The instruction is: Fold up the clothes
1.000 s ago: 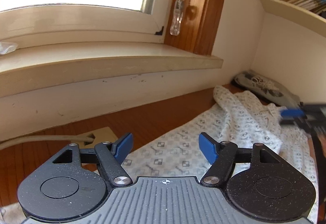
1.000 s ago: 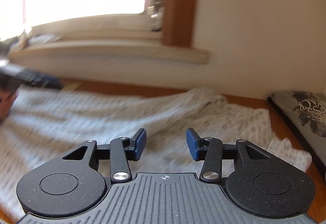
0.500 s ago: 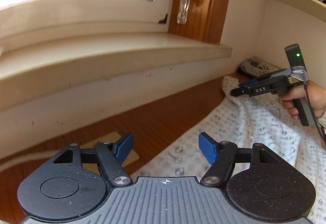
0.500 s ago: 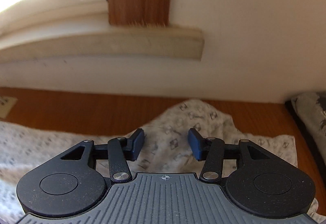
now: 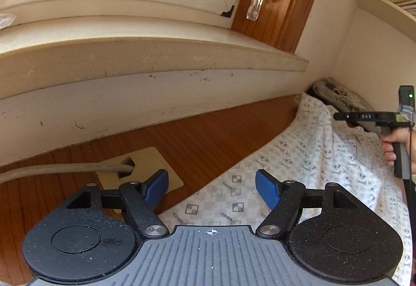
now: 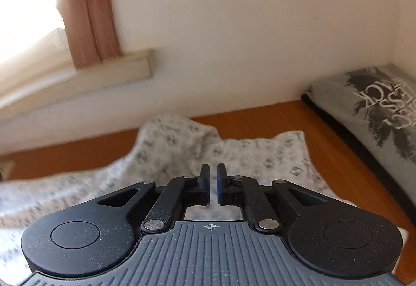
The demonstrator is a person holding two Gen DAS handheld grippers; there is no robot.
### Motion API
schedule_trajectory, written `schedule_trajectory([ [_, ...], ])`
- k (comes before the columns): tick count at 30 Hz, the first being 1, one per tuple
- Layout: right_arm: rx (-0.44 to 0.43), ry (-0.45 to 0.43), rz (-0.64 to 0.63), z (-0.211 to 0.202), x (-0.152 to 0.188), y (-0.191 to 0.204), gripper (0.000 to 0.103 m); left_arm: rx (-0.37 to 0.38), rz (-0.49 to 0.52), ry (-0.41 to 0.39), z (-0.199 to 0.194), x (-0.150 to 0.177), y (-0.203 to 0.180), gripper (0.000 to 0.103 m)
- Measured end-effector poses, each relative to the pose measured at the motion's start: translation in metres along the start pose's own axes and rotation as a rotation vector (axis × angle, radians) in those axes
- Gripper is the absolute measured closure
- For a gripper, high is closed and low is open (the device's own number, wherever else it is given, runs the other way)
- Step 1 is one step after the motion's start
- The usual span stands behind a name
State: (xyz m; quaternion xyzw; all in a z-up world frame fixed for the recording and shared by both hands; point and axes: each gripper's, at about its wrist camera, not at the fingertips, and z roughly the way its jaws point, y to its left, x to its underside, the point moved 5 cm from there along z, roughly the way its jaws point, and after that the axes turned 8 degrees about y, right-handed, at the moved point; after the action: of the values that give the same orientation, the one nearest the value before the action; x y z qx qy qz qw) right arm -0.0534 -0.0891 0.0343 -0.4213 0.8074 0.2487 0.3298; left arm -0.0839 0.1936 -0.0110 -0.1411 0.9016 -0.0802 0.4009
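The table [image 5: 213, 130] is a wooden surface set against a wall below a window sill [image 5: 156, 52]. It serves as the flat base on which the fold is built.

The cloth [image 5: 299, 156], a pale patterned garment, lies spread across the table from the near edge to the far corner by the wall. Its far end is bunched into a raised peak [image 6: 176, 130], so that end is not yet flat. It appears to be at the spreading or first-grasp stage, with no finished fold visible.

A second garment [image 6: 369, 109], grey with a dark print, lies flat at the right of the table, apart from the cloth. It is probably set aside to keep the work area free.

The left gripper [image 5: 212, 188] hovers over the near edge of the cloth. Its fingers stand wide apart and nothing is between them. This posture suits a grasp of the near hem.

The right gripper [image 6: 212, 183] is over the far part of the cloth, just short of the peak. Its jaws are closing, with only a narrow gap left. No fabric is visible between the pads; the cloth lies beyond and below them. Whether the tips pinch a fold underneath cannot be told.

A cable [image 5: 65, 169] enters a floor plate [image 5: 145, 169] left of the cloth, clear of the work.
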Motion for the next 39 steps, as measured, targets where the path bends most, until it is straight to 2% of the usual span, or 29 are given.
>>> schedule_trajectory([
  [3, -0.071, -0.014, -0.003, 0.005, -0.004, 0.018, 0.061, -0.006, 0.004, -0.01, -0.002, 0.001, -0.001, 0.025],
  [4, -0.094, -0.006, -0.003, 0.009, -0.006, 0.029, 0.06, -0.009, 0.004, -0.016, -0.002, 0.001, -0.001, 0.024],
  [7, -0.117, 0.02, -0.029, 0.019, -0.008, 0.05, 0.059, -0.019, 0.003, -0.034, -0.005, 0.001, -0.001, 0.024],
  [9, -0.102, 0.044, -0.036, 0.019, -0.007, 0.057, 0.058, -0.022, 0.005, -0.043, -0.008, 0.002, -0.002, 0.024],
  [11, -0.106, 0.021, -0.028, 0.014, -0.006, 0.056, 0.058, -0.024, 0.008, -0.049, -0.009, 0.002, -0.002, 0.024],
  [15, -0.057, -0.047, -0.077, -0.004, -0.007, 0.067, 0.058, -0.033, 0.014, -0.061, -0.011, 0.002, -0.003, 0.024],
  [19, -0.041, 0.004, -0.136, 0.013, -0.009, 0.087, 0.058, -0.041, 0.025, -0.078, -0.013, 0.002, -0.005, 0.024],
  [22, 0.002, 0.065, -0.168, 0.032, -0.006, 0.093, 0.06, -0.04, 0.042, -0.09, -0.017, 0.002, -0.008, 0.025],
  [23, 0.011, 0.079, -0.175, 0.036, -0.005, 0.093, 0.063, -0.042, 0.041, -0.09, -0.017, 0.002, -0.008, 0.025],
  [24, 0.012, 0.077, -0.171, 0.035, -0.006, 0.091, 0.092, -0.043, 0.04, -0.091, -0.018, 0.001, -0.008, 0.025],
  [25, -0.005, 0.041, -0.145, 0.025, -0.009, 0.085, 0.099, -0.045, 0.039, -0.091, -0.019, 0.001, -0.008, 0.025],
  [28, -0.079, -0.07, -0.035, -0.013, -0.015, 0.064, 0.099, -0.049, 0.031, -0.09, -0.022, 0.0, -0.007, 0.025],
  [33, -0.085, -0.031, 0.095, -0.008, 0.009, 0.032, 0.098, -0.033, 0.025, -0.084, -0.026, -0.002, -0.004, 0.025],
  [35, -0.082, -0.029, 0.117, -0.006, 0.013, 0.026, 0.09, -0.032, 0.041, -0.088, -0.031, -0.001, -0.003, 0.025],
  [37, -0.076, -0.023, 0.112, -0.002, 0.013, 0.025, 0.077, -0.035, 0.042, -0.101, -0.044, 0.001, 0.003, 0.025],
  [39, -0.07, -0.009, 0.101, 0.003, 0.012, 0.023, 0.077, -0.038, 0.031, -0.119, -0.06, 0.004, 0.013, 0.025],
])
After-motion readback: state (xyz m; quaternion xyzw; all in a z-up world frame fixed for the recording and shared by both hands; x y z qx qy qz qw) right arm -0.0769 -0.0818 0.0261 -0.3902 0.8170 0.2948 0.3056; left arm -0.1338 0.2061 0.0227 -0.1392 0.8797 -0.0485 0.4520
